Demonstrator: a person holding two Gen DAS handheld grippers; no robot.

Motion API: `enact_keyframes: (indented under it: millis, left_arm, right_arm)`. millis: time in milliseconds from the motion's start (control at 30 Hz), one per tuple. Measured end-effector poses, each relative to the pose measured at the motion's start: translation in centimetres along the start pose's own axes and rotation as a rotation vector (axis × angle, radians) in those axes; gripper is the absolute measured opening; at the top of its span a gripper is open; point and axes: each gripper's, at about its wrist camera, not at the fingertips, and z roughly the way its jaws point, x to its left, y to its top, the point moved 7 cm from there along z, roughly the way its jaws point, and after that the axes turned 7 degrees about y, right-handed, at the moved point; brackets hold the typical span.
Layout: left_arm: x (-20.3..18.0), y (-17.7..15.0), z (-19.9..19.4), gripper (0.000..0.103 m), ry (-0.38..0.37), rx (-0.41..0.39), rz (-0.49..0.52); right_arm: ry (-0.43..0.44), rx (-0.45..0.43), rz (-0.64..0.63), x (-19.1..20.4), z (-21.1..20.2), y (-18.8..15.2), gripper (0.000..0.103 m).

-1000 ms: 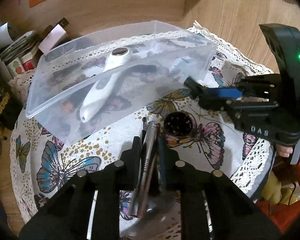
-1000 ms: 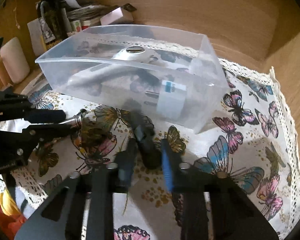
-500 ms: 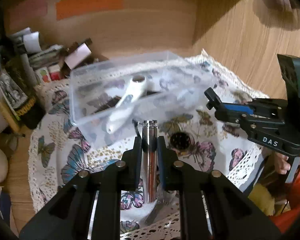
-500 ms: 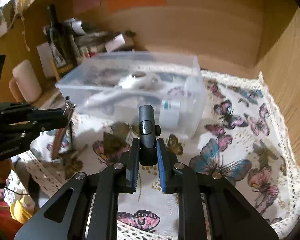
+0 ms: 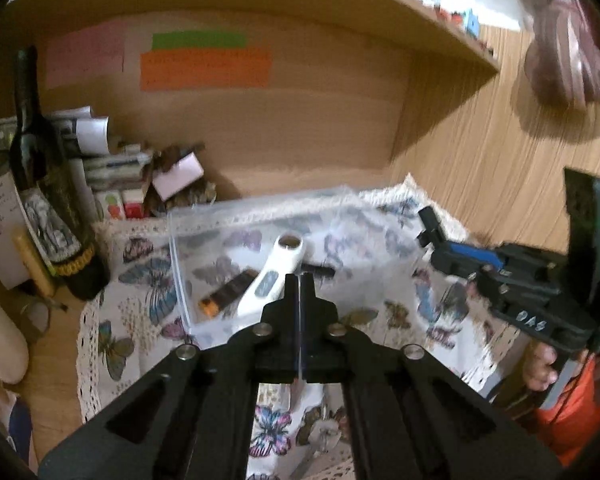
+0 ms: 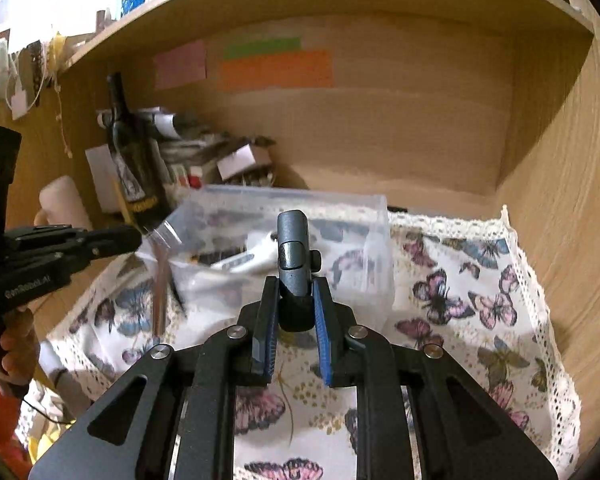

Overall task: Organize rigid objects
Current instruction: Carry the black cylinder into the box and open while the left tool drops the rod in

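A clear plastic bin [image 5: 260, 216] stands on the butterfly cloth and holds a white handheld device [image 5: 274, 272] and a small dark and orange item [image 5: 226, 294]. My left gripper [image 5: 300, 284] is shut, with only a thin sliver showing between its fingers. In the right wrist view the left gripper [image 6: 132, 236] has a silver metal cylinder [image 6: 161, 292] hanging from its tip, blurred, beside the bin [image 6: 300, 208]. My right gripper [image 6: 296, 292] is shut on a dark grey cylindrical object [image 6: 294, 252] and holds it raised in front of the bin.
A dark wine bottle [image 5: 48, 200], stacked papers and small boxes [image 5: 140, 176] crowd the back left of the wooden shelf. The butterfly cloth [image 6: 480, 300] covers the shelf floor. A wooden side wall [image 6: 560, 200] stands to the right. A pale cylinder [image 6: 62, 200] is at left.
Both grippers have lifted higher above the cloth with their objects. The silver cylinder has slipped or swung downward in the left gripper and now hangs below its tip, blurred.
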Motion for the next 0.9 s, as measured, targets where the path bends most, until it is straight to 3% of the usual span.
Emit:
enact_keyframes:
  millis: [133,267,400,467,633,700,833,900]
  left_arm:
    - [0.2,1.1,0.1,0.0,0.002,-0.018,0.0]
    - [-0.2,-0.9,1.7,0.002,-0.024,0.067,0.036]
    - [-1.4,-4.8,4.9,0.028,-0.056,0.222,0.096]
    - [-2.0,-6.7,6.4,0.035,-0.063,0.294,0.126]
    - [-2.9,-9.4,9.7,0.035,-0.07,0.419,0.172]
    - [-3.2,-9.3,10.3,0.035,-0.051,0.402,0.193]
    - [-3.7,-9.3,10.5,0.015,-0.041,0.372,0.208]
    - [-3.9,-9.2,10.0,0.015,-0.02,0.348,0.215]
  right_arm:
    - [0.004,-0.02,0.009,-0.2,0.4,1.1,0.015]
    - [0.013,-0.02,0.023,-0.5,0.7,1.3,0.015]
    - [0.022,0.002,0.032,-0.8,1.2,0.8,0.015]
    - [0.023,0.014,0.036,-1.0,1.4,0.4,0.015]
    - [0.026,0.035,0.03,-1.0,1.7,-0.3,0.015]
    - [0.027,0.042,0.032,-1.1,1.8,-0.4,0.015]
    - [0.03,0.051,0.038,-1.2,2.0,-0.8,0.015]
    - [0.028,0.053,0.04,-1.3,2.0,-0.9,0.015]
